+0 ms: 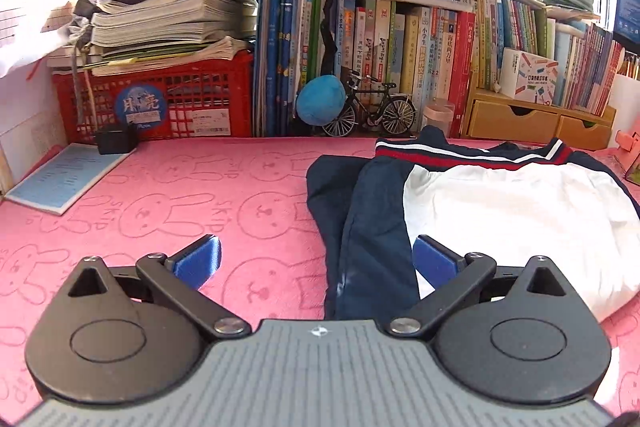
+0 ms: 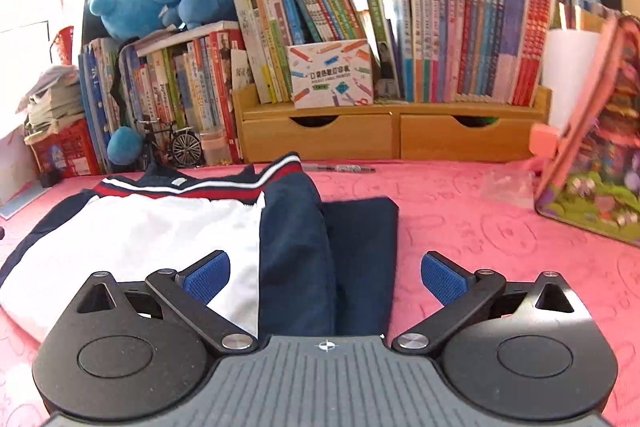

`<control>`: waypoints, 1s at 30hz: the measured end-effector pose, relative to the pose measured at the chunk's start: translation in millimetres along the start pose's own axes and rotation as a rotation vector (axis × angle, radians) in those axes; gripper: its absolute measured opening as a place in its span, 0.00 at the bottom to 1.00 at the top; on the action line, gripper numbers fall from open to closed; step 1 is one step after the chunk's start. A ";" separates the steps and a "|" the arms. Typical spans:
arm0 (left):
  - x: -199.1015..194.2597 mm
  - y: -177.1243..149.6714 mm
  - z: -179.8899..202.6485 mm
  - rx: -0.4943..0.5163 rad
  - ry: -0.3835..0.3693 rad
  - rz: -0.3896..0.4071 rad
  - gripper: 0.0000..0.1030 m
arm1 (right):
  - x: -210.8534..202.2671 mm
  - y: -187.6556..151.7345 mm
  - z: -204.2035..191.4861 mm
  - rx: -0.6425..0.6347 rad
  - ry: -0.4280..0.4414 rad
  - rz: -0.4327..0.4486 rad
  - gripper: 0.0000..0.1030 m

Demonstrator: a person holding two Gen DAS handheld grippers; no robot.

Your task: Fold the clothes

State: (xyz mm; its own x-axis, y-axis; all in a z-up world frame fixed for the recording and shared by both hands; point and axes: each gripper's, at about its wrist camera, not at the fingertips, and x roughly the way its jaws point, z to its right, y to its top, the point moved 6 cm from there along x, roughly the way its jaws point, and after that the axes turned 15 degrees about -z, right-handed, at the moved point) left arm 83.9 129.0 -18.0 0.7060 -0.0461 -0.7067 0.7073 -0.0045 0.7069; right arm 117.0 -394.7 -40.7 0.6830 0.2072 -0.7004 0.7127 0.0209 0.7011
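A navy and white jacket with a red, white and navy striped collar lies flat on the pink rabbit-print cloth, its navy sleeves folded in along both sides. My left gripper is open over the jacket's left navy edge, with nothing between its blue pads. In the right wrist view the same jacket fills the left and middle. My right gripper stands open above the folded navy sleeve on the jacket's right side, its pads apart from the fabric.
Books and wooden drawers line the back. A red basket with paper stacks, a blue booklet and a black cube sit at left. A toy bicycle, a pen and a pink bag lie near the jacket.
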 end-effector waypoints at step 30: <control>43.0 -72.4 249.9 1.192 0.307 0.314 0.58 | -9.1 -64.6 -219.3 -1.065 -0.173 0.127 0.16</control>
State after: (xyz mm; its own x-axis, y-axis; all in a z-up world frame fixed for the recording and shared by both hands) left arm 54.2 -122.3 -92.2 0.9288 0.0233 -0.3698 0.1507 -0.9355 0.3197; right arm 29.6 -183.4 -50.4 0.8147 0.1285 -0.5654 0.1875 0.8644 0.4666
